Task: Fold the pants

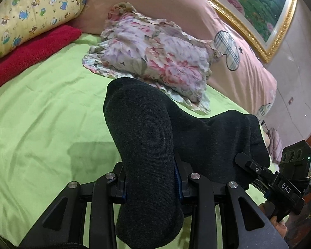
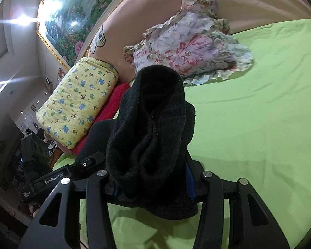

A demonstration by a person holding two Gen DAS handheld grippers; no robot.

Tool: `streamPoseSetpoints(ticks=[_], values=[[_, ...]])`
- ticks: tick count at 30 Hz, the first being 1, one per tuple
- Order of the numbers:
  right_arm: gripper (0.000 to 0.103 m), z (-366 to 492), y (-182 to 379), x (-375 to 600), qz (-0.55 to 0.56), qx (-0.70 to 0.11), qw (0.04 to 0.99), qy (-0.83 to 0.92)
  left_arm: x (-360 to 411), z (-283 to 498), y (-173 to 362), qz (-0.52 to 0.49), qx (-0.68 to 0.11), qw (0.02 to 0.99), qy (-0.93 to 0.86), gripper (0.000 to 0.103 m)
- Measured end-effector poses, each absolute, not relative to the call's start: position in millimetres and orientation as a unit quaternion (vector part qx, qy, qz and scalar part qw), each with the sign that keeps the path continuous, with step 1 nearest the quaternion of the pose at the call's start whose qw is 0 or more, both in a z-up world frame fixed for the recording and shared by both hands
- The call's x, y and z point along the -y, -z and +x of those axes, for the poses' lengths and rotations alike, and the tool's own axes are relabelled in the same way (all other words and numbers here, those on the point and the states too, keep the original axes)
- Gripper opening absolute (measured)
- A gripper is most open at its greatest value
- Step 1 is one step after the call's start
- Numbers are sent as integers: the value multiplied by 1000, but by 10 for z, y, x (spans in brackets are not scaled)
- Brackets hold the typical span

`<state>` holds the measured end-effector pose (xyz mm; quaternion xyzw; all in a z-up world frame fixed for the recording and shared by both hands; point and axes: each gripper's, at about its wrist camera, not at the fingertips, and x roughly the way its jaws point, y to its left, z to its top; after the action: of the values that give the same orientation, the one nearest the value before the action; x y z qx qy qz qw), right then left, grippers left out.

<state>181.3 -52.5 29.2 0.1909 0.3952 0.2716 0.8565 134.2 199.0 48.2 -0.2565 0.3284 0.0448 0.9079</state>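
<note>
The dark grey pants (image 1: 147, 137) hang bunched between both grippers above the green bed sheet (image 1: 41, 120). My left gripper (image 1: 152, 186) is shut on one part of the pants, the cloth draped over its fingers and hiding the tips. My right gripper (image 2: 151, 184) is shut on another bunched part of the pants (image 2: 151, 128), which stands up in a thick fold in front of the camera. The right gripper also shows in the left wrist view (image 1: 250, 164) at the right, and the left gripper in the right wrist view (image 2: 87, 161) at the left.
A flowered folded cloth (image 1: 155, 56) lies on the sheet ahead, also in the right wrist view (image 2: 192, 47). A yellow printed pillow (image 1: 31, 10) and a red blanket (image 1: 31, 49) lie at the side. A pink quilt (image 1: 228, 41) runs along the wall under a framed picture (image 1: 259, 4).
</note>
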Motion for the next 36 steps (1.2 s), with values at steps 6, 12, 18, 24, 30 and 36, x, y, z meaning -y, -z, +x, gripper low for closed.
streamPoseSetpoints(ticks=[6,12,18,24,30,36], values=[[49,2075,-152,405,190,-402,853,-272,-2149,1510,-374,-258,-334,905,-57,33],[51,2206,59,358,178,-430,847,-256,-2268,1550,-149,-262,-348,897,-69,34],[58,2226,144,467,167,-439,852,-233,-2361,1438,-13,-279,-350,890,-86,51],[70,2163,193,727,161,-420,869,-205,-2425,1223,134,-286,-330,893,-111,79],[76,2193,327,762,150,-418,874,-196,-2460,1189,302,-301,-324,890,-111,82],[79,2211,414,884,193,-423,861,-208,-2413,1169,309,-289,-318,895,-117,84]])
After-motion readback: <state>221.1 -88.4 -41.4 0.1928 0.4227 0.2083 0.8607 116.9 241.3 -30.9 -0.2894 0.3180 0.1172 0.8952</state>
